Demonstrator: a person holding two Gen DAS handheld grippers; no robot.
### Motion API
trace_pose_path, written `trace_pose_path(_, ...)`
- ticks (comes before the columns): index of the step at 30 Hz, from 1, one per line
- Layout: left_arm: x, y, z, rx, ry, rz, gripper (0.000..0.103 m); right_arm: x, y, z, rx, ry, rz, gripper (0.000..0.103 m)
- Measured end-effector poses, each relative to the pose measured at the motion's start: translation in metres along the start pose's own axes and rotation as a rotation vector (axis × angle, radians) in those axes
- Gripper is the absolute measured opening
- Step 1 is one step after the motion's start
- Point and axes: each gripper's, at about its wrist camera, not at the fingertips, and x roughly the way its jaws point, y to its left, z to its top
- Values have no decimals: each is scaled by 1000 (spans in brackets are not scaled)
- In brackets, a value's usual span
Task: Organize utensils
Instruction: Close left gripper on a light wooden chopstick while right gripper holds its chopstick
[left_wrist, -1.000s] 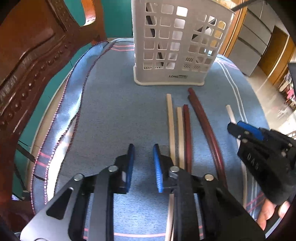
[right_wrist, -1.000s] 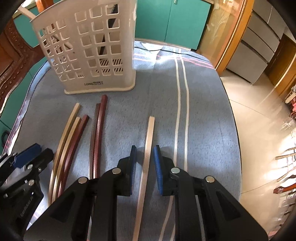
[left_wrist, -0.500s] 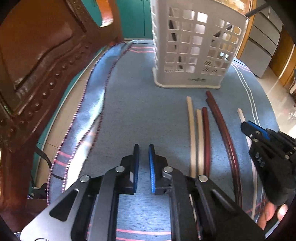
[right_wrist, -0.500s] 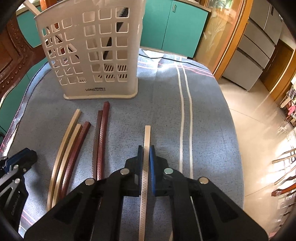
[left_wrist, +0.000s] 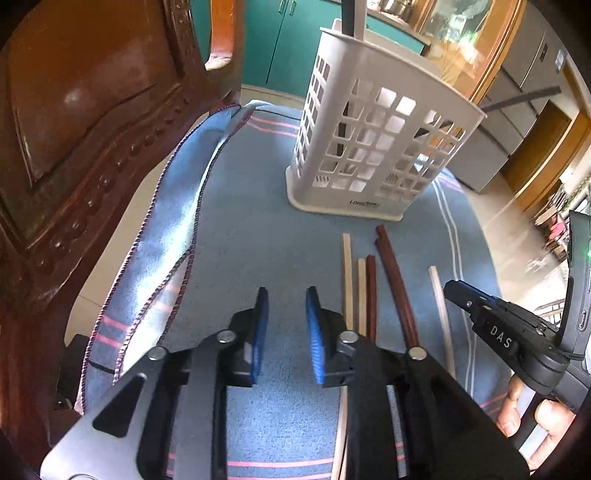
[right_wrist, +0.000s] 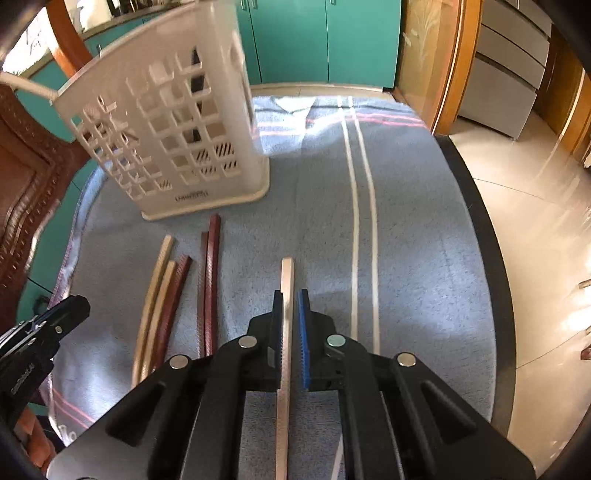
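Observation:
A white slotted utensil basket (left_wrist: 373, 147) (right_wrist: 173, 136) stands at the far side of a blue cloth. Several chopsticks lie in front of it: pale ones (left_wrist: 346, 266) (right_wrist: 157, 295) and dark red ones (left_wrist: 395, 280) (right_wrist: 212, 273). My right gripper (right_wrist: 290, 306) is shut on a single pale chopstick (right_wrist: 287, 273) and holds it off the cloth, pointing forward. It shows in the left wrist view (left_wrist: 441, 314) with the right gripper (left_wrist: 476, 299). My left gripper (left_wrist: 286, 317) is open and empty above the cloth, left of the chopsticks.
A carved wooden chair back (left_wrist: 85, 122) rises close on the left. The blue cloth (right_wrist: 406, 229) covers a round table; its folded edge (left_wrist: 173, 206) hangs at the left. Tiled floor (right_wrist: 535, 240) lies beyond the right edge. Teal cabinets stand behind.
My right gripper has closed on the pale chopstick and lifted it off the cloth. My left gripper narrowed, then opened again and drew back leftward.

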Motion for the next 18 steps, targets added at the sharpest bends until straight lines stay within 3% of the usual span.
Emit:
trace_pose_path(4,2,-1,1,-1,-5,-13,29,-6,4,2,-18,-4,15,14)
trace_pose_path(14,28,-47,-3,67,-30,-60,40,1,-4,9,-11,77,49,25)
trace_pose_path(18,52,-66,-4,127,25,36,41,3,0,5,-34,94,48,25)
